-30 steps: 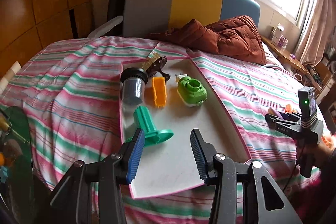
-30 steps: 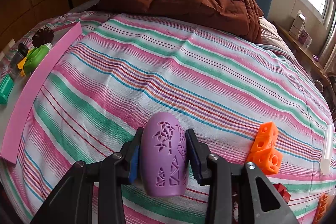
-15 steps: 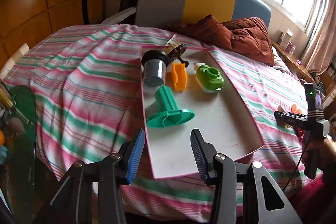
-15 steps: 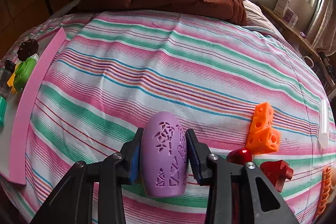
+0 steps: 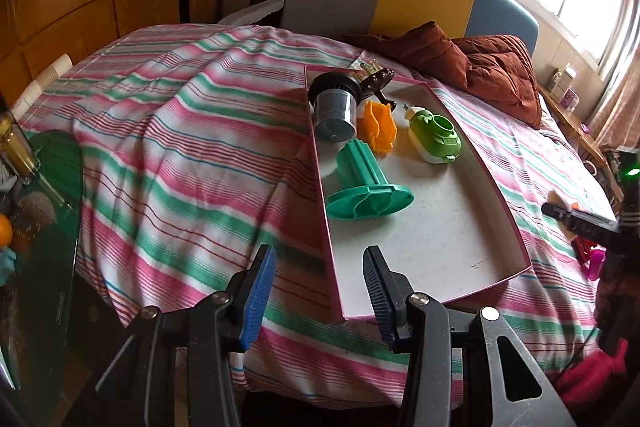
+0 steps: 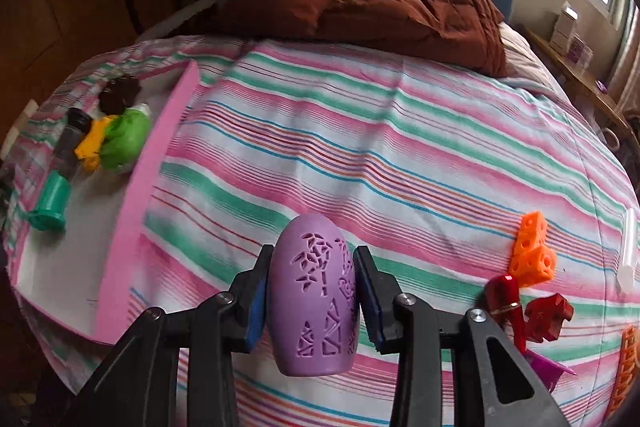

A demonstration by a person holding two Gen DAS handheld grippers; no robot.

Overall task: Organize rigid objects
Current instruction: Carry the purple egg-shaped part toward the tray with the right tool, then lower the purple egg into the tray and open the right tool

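Note:
My right gripper (image 6: 312, 291) is shut on a purple egg-shaped shell (image 6: 312, 303) with cut-out patterns, held above the striped bedspread. My left gripper (image 5: 320, 291) is open and empty, hovering over the near left corner of a pink-rimmed white tray (image 5: 440, 235). The tray holds a teal flanged piece (image 5: 366, 187), a grey cylinder (image 5: 334, 109), an orange piece (image 5: 380, 127), a green piece (image 5: 434, 137) and a dark brown piece (image 5: 376, 81). The tray also shows at the left of the right wrist view (image 6: 132, 203).
Loose on the bed to my right lie orange cubes (image 6: 534, 255), red pieces (image 6: 524, 311), a magenta piece (image 6: 546, 369) and a white tube (image 6: 628, 255). A brown quilt (image 6: 400, 7) lies by the headboard. A green glass table (image 5: 36, 227) stands left of the bed.
My left gripper has pulled back and leftward, away from the tray. My right gripper has swung left with the purple shell, so the tray shows more.

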